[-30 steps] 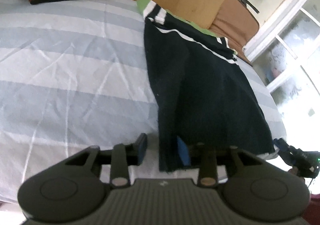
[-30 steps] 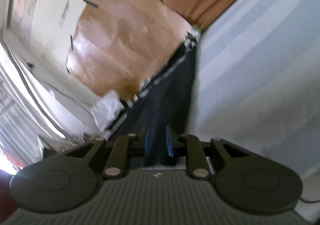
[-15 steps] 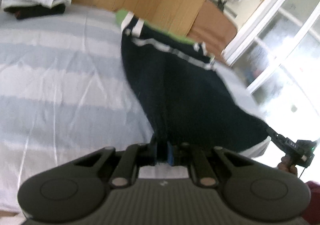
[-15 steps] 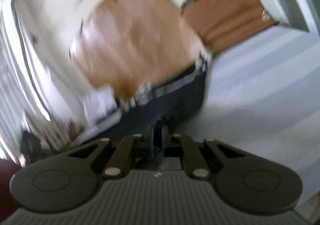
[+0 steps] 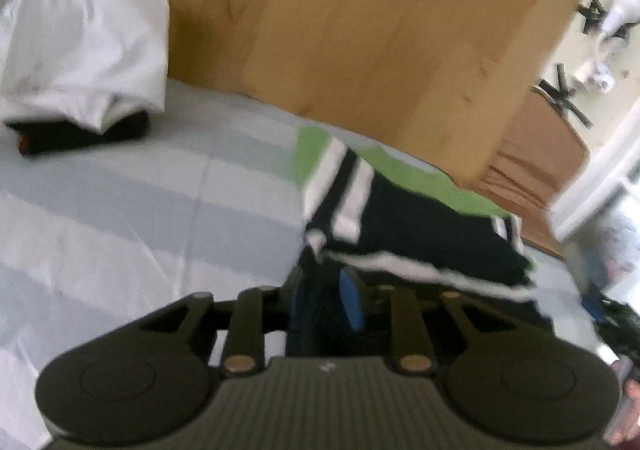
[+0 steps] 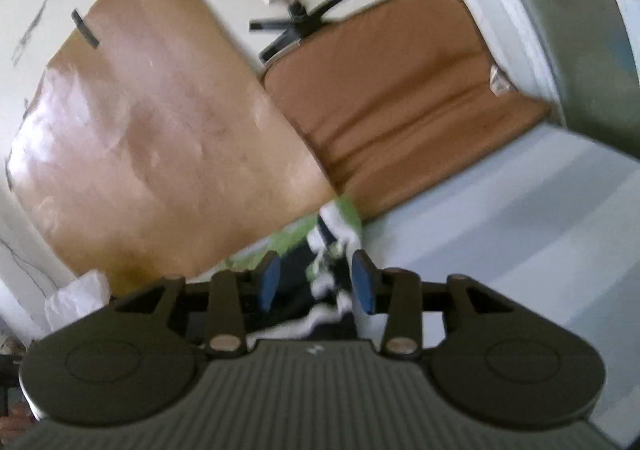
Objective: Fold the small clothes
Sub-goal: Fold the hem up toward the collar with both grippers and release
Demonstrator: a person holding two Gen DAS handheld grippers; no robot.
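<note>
Black shorts lie doubled over on the striped bed, near the wooden headboard. Left gripper and right gripper both stand parted, cloth loose between their fingers.

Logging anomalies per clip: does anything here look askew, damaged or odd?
Nothing damaged or spilled. The black garment lies folded on the striped bed, its white-striped edges not quite lined up. Both the left gripper and the right gripper look open around it. Blur hides finer detail.
</note>
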